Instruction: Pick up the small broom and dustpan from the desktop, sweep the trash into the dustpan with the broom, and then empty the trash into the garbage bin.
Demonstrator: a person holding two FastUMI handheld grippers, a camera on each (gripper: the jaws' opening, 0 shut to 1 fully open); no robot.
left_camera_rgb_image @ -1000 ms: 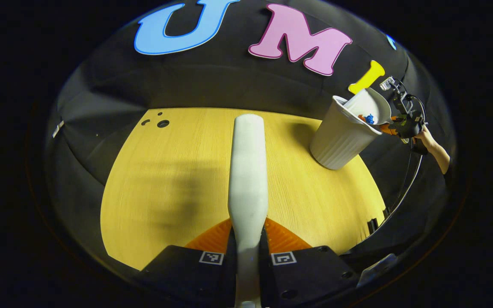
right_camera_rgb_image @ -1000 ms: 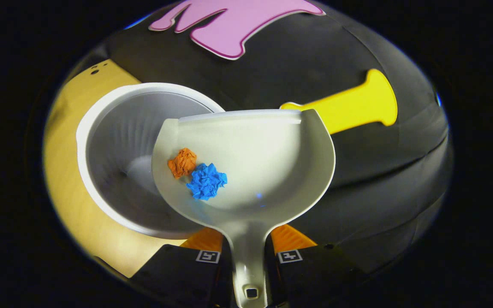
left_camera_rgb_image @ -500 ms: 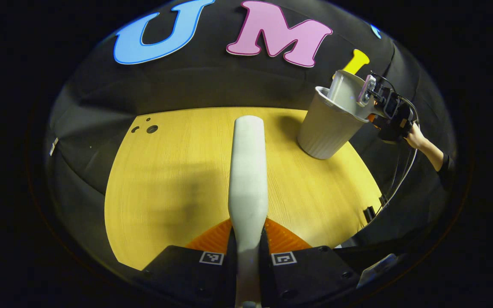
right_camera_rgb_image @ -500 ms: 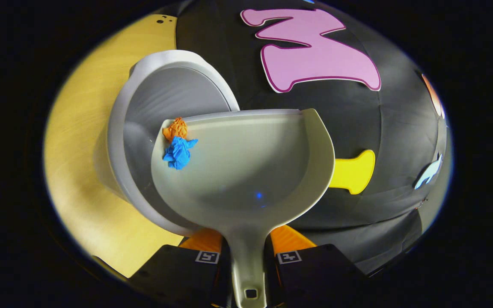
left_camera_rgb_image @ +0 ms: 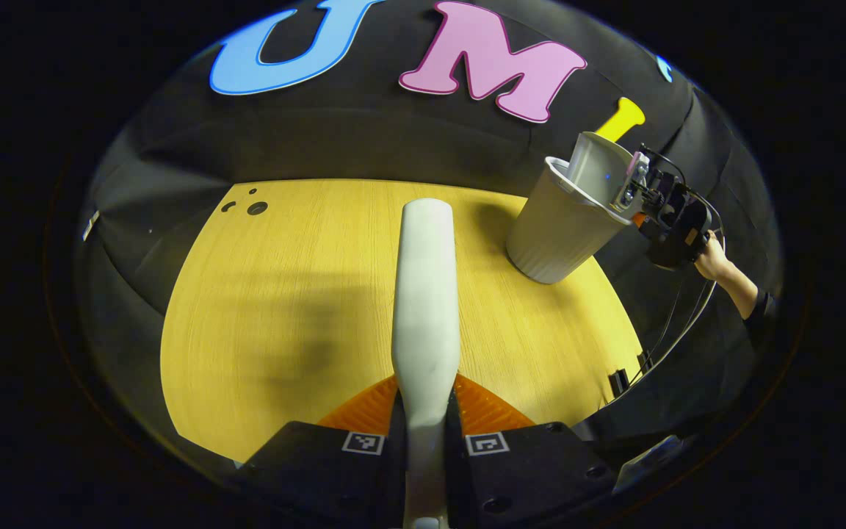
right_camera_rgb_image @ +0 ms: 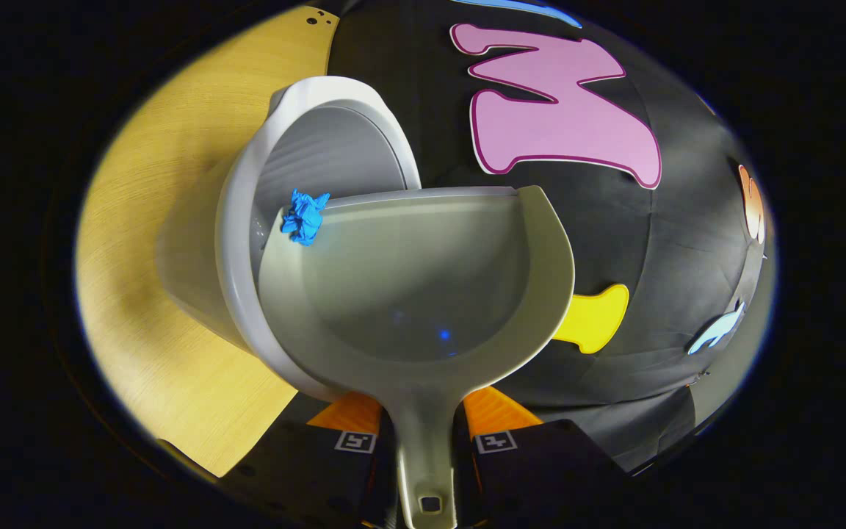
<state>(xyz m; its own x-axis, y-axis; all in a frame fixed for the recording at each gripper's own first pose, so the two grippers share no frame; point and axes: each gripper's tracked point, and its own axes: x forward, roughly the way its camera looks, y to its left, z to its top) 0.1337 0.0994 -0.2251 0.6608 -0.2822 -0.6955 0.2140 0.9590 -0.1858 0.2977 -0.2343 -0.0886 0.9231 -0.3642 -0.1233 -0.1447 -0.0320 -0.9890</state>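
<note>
One blue paper wad (right_camera_rgb_image: 305, 217) at the front left corner of the dustpan (right_camera_rgb_image: 423, 286), right on the lip, over the open mouth of the garbage bin (right_camera_rgb_image: 247, 242). Dustpan tipped toward the bin, pan otherwise bare, handle running back between the fingers of the right gripper (right_camera_rgb_image: 427, 439), both pressed against it. From the left gripper view, same dustpan (left_camera_rgb_image: 599, 170) seen tilted into the top of the bin (left_camera_rgb_image: 559, 231), with the right gripper (left_camera_rgb_image: 669, 220) and the hand (left_camera_rgb_image: 709, 257) holding it just beyond, a dark sleeve (left_camera_rgb_image: 757, 308) behind; whether the pan's edge touches the bin's rim, hard to tell at that distance. Bin standing upright on the yellow wooden desktop (left_camera_rgb_image: 305, 308), near its far right edge, ribbed on the outside. Nearer, the small broom (left_camera_rgb_image: 425, 294), its pale handle reaching forward over the middle of the desktop, clamped from both sides by the fingers of the left gripper (left_camera_rgb_image: 425, 441). Well apart from the bin, a few dark round holes (left_camera_rgb_image: 250, 207) in the desktop's far left corner. Black cloth wall (left_camera_rgb_image: 364, 139) behind all of it.
</note>
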